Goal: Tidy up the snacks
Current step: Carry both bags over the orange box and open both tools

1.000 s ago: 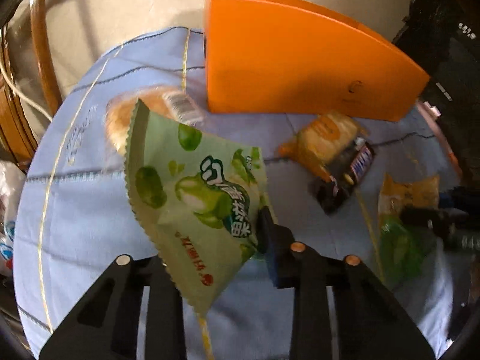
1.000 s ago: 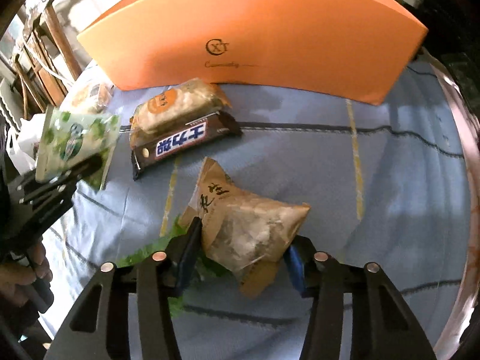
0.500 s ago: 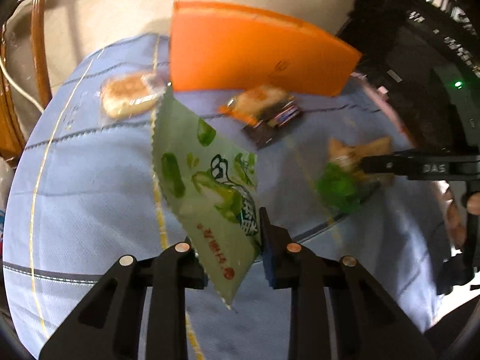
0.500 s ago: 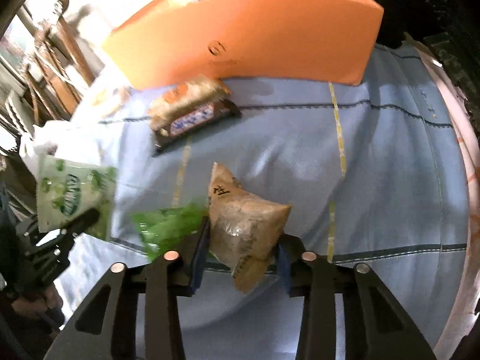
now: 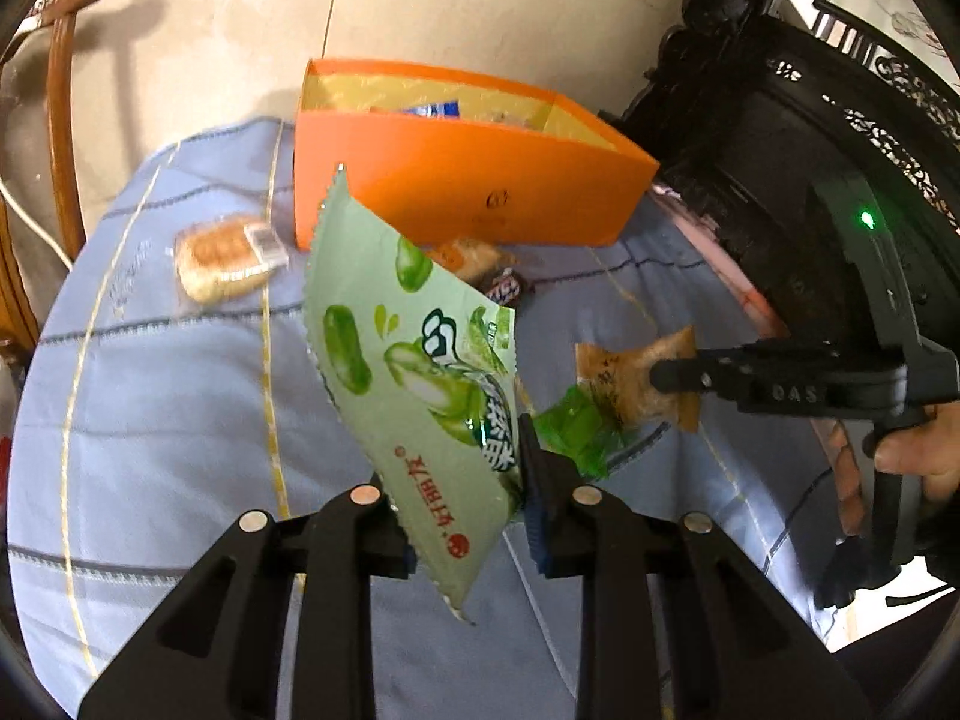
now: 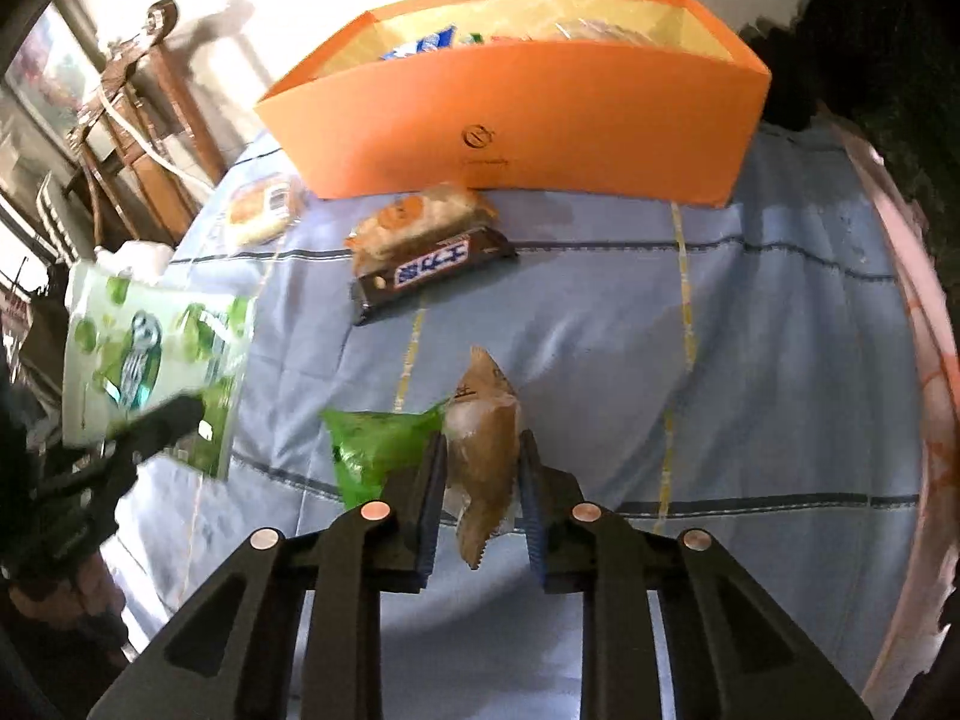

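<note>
While a pale green snack bag (image 5: 420, 360) is gripped aloft by the left tool (image 5: 465, 516), a brown snack packet (image 6: 483, 444) is clamped by the right tool (image 6: 480, 510) above the blue-clothed surface (image 6: 750, 330), short of the orange box (image 6: 540, 120).

1. Box (image 6: 528, 120) at 12 o'clock, far side of counter (image 6: 750, 330), packets inside.
2. Chocolate bar (image 6: 432, 270) and biscuit pack (image 6: 420, 222) touching, just before box.
3. Bun (image 6: 261, 213) at 10 o'clock, beside box corner.
4. Small packet (image 6: 372, 450) on counter, left of brown pouch (image 6: 486, 456).
5. Large pouch (image 6: 156, 366) at 9 o'clock, above counter.
</note>
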